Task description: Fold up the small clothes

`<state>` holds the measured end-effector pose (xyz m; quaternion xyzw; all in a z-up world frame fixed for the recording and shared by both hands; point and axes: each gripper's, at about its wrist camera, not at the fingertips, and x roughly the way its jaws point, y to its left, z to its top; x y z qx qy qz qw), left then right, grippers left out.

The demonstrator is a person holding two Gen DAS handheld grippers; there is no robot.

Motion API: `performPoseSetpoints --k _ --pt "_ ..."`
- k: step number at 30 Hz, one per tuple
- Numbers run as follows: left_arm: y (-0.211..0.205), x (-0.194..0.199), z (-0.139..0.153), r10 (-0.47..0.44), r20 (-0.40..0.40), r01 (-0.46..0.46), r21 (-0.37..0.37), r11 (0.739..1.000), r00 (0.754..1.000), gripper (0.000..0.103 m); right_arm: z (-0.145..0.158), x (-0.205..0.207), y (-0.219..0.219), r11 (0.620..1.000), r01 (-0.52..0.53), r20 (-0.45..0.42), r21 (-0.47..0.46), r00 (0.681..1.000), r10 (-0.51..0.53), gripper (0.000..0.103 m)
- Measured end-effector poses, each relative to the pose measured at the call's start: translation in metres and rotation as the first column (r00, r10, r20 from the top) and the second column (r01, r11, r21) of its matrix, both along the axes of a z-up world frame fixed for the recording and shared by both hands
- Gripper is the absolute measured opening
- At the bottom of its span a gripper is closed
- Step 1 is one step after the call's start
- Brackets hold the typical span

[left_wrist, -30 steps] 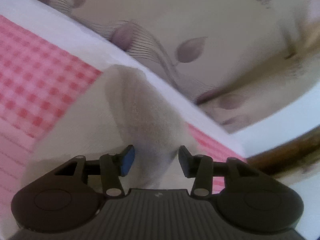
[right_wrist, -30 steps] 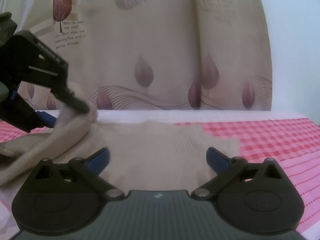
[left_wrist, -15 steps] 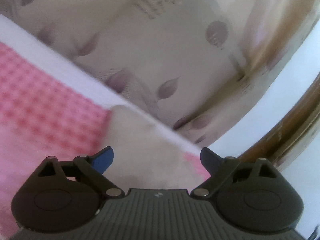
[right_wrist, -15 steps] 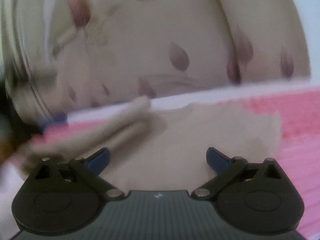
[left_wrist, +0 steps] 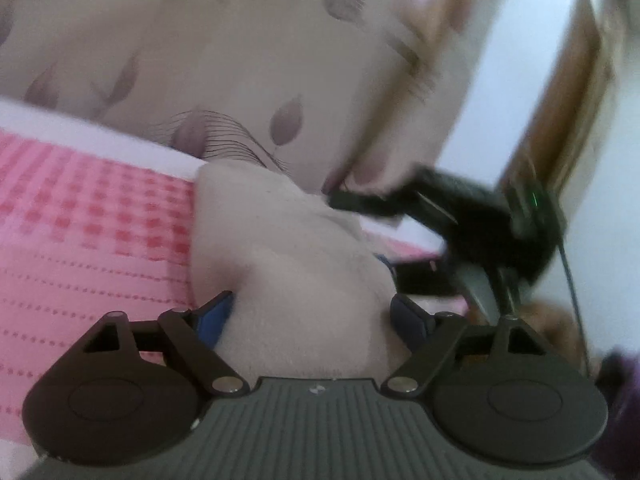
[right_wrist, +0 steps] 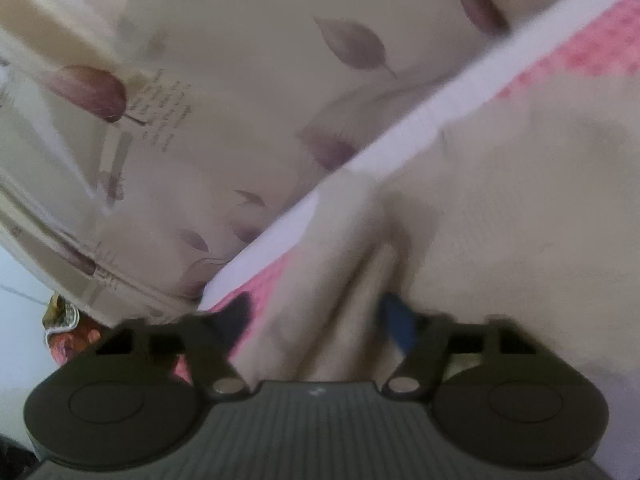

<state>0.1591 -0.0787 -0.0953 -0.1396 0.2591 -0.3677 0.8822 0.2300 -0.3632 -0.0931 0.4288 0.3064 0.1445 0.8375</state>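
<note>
A beige knit garment (left_wrist: 288, 248) lies on the pink checked bed cover (left_wrist: 88, 216). My left gripper (left_wrist: 312, 316) is low over its near end; a thick bulge of the knit fills the gap between the blue pads (left_wrist: 214, 316) and the jaws are closing. My right gripper (left_wrist: 380, 236) comes in blurred from the right, its fingers on either side of the garment's far right edge. In the right wrist view, rolled sideways, a folded ridge of the garment (right_wrist: 352, 280) runs between the right gripper (right_wrist: 316, 320), whose jaws are closing too.
A white strip of bed edge (right_wrist: 420, 128) runs behind the garment. Past it hangs a cream curtain (left_wrist: 248, 60) with purple leaves. A wooden door frame (left_wrist: 560, 112) and white wall stand at the right. Something colourful (right_wrist: 60, 320) lies on the floor.
The left gripper let go of the garment, opened wide, dropped lower and now narrows around it. The right gripper rolled sideways and its wide jaws narrowed around a fold.
</note>
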Motion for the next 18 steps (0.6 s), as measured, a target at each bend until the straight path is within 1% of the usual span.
performPoseSetpoints --k 1,3,4,5,6,7,9,10,12,13,15,16,18 --pt "-0.002 0.000 0.000 -0.012 0.005 0.012 0.007 1.000 1.000 0.081 0.002 0.003 0.002 1.000 0.006 -0.006 -0.016 1.000 -0.006 0.063" --pt "-0.002 0.000 -0.001 -0.016 0.003 0.016 0.006 1.000 1.000 0.081 0.008 0.008 0.010 0.998 0.010 -0.008 -0.062 1.000 -0.010 0.054" --pt "-0.001 0.000 -0.003 -0.016 0.001 0.016 0.000 1.000 1.000 0.084 0.012 0.011 0.014 0.995 0.013 -0.011 -0.099 1.000 -0.014 0.041" --pt "0.000 0.000 -0.004 -0.014 0.000 0.014 -0.008 1.000 1.000 0.085 0.015 0.012 0.017 0.989 0.018 -0.017 -0.147 1.000 -0.021 0.031" --pt "0.001 -0.001 -0.005 -0.006 -0.002 0.006 -0.017 1.000 1.000 0.089 0.017 0.014 0.020 0.982 0.009 -0.018 -0.186 1.000 -0.013 0.030" --pt "0.005 -0.001 -0.005 0.009 -0.005 -0.009 -0.033 0.999 1.000 0.096 0.019 0.015 0.024 0.976 0.000 -0.014 -0.219 1.000 -0.003 0.026" --pt "0.016 0.000 -0.006 0.063 -0.018 -0.065 -0.096 0.993 0.998 0.103 0.024 0.016 0.034 0.957 -0.026 0.004 -0.289 1.000 0.028 0.023" --pt "0.025 0.000 -0.008 0.108 -0.030 -0.112 -0.142 0.984 0.994 0.103 0.027 0.016 0.035 0.954 -0.032 0.018 -0.299 0.999 0.039 0.022" --pt "0.041 0.003 -0.010 0.164 -0.078 -0.177 -0.205 0.963 0.983 0.103 0.035 0.015 0.029 0.959 -0.024 0.041 -0.284 0.998 0.037 0.020" --pt "0.047 0.006 -0.012 0.191 -0.108 -0.211 -0.228 0.950 0.976 0.103 0.040 0.014 0.025 0.960 -0.015 0.055 -0.280 0.998 0.032 0.017" --pt "0.053 0.013 -0.016 0.226 -0.163 -0.262 -0.252 0.931 0.960 0.103 0.051 0.012 0.015 0.957 -0.003 0.079 -0.291 0.996 0.028 0.015" --pt "0.055 0.016 -0.019 0.234 -0.189 -0.278 -0.256 0.926 0.954 0.103 0.056 0.013 0.012 0.953 0.001 0.085 -0.303 0.996 0.026 0.015" --pt "0.054 0.018 -0.020 0.239 -0.200 -0.286 -0.250 0.925 0.950 0.103 0.063 0.011 0.002 0.943 0.008 0.090 -0.334 0.996 0.023 0.015"
